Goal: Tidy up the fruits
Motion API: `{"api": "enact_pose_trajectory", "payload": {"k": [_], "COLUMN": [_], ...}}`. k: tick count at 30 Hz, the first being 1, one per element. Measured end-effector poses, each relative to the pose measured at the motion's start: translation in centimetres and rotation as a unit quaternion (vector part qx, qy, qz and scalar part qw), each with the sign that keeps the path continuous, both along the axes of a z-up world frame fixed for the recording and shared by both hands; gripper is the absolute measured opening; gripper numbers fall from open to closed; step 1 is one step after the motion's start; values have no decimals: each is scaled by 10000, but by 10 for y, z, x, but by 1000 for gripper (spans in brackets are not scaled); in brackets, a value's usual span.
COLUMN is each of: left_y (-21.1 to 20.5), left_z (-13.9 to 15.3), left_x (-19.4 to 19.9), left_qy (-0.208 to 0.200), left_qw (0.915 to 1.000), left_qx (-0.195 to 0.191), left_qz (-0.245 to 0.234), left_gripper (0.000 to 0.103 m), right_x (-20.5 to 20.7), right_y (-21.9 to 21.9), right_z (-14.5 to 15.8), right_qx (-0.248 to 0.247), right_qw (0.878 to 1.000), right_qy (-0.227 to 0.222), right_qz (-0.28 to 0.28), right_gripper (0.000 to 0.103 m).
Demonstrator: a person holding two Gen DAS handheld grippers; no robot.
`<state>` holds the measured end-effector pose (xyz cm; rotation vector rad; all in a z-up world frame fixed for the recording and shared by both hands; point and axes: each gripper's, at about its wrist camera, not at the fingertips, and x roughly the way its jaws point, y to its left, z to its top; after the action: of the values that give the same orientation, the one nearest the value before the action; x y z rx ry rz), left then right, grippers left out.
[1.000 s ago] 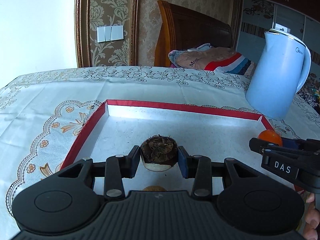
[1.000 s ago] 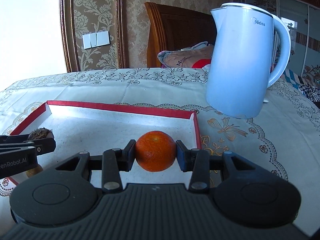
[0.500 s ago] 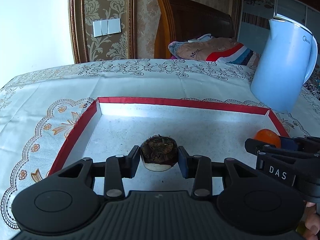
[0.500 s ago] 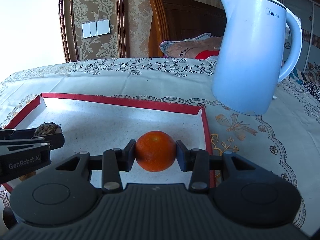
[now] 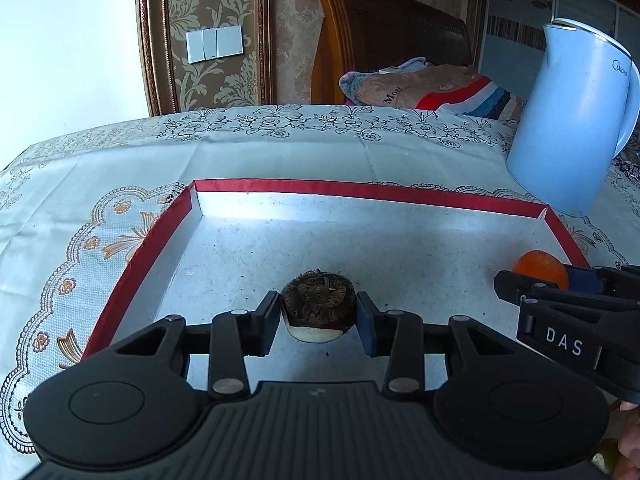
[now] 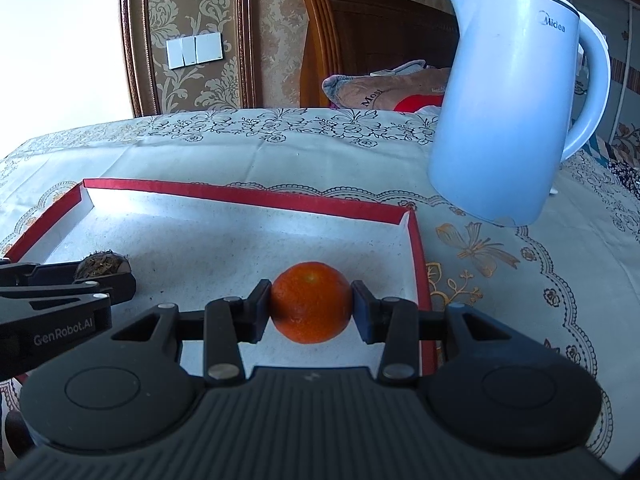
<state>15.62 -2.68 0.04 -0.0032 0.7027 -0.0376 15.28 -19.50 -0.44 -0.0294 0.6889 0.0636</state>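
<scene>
Since the earlier frames both views have tipped lower over the red-rimmed tray (image 5: pixel 132 264); our left gripper (image 5: pixel 318 318) still clamps the brown husked fruit (image 5: pixel 318 300) and our right gripper (image 6: pixel 310 312) the orange (image 6: pixel 310 302). We judge the orange, near the tray's right wall, may roll onto the tabletop (image 6: pixel 500 280) if released high; nothing visible lies loose in the tray.

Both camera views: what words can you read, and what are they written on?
"Midea": on the light blue kettle.
"DAS": on the right tool.
"GenRobot.AI": on the left tool.
"Most": on the folded blanket; whether more follows, I cannot tell.
</scene>
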Motion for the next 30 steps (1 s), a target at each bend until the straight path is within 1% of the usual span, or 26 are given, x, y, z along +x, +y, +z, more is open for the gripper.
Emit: {"api": "enact_pose_trajectory", "payload": {"k": [9,10,12,17,21,25,26,28,30], "left_y": [1,1,1,0,0,2,2,4,5], "left_z": [0,0,1,5,4,6,6,7,7], "left_x": [-2,-3,-4,-8,-8,-10,-11,-12,-14], "left_qy": [-37,-48,-100,-212,-201,-230,-235,-245,-255], "left_qw": [10000,10000,9999,9998,9998,9997,9997,9997,9997], "left_qx": [-11,-4,16,35,52,29,13,-21,-35], "left_qz": [5,11,14,-9,-20,-6,1,2,-3], "left_gripper": [40,40,40,41,41,41,41,41,41], "right_x": [-2,-3,-5,-6,-8,-11,-12,-14,-16], "right_y": [0,0,0,-1,-1,-2,-2,-3,-4], "right_z": [1,2,3,5,6,8,8,9,10], "right_qx": [-25,-46,-69,-25,-41,-11,-1,3,-4], "right_qw": [10000,10000,9999,9999,9998,9997,9997,9995,9994], "right_qy": [-47,-80,-145,-155,-202,-242,-249,-298,-348], "right_qz": [11,2,-23,-6,-37,-41,-46,-70,-86], "right_gripper": [42,47,53,53,62,64,65,73,75]}}
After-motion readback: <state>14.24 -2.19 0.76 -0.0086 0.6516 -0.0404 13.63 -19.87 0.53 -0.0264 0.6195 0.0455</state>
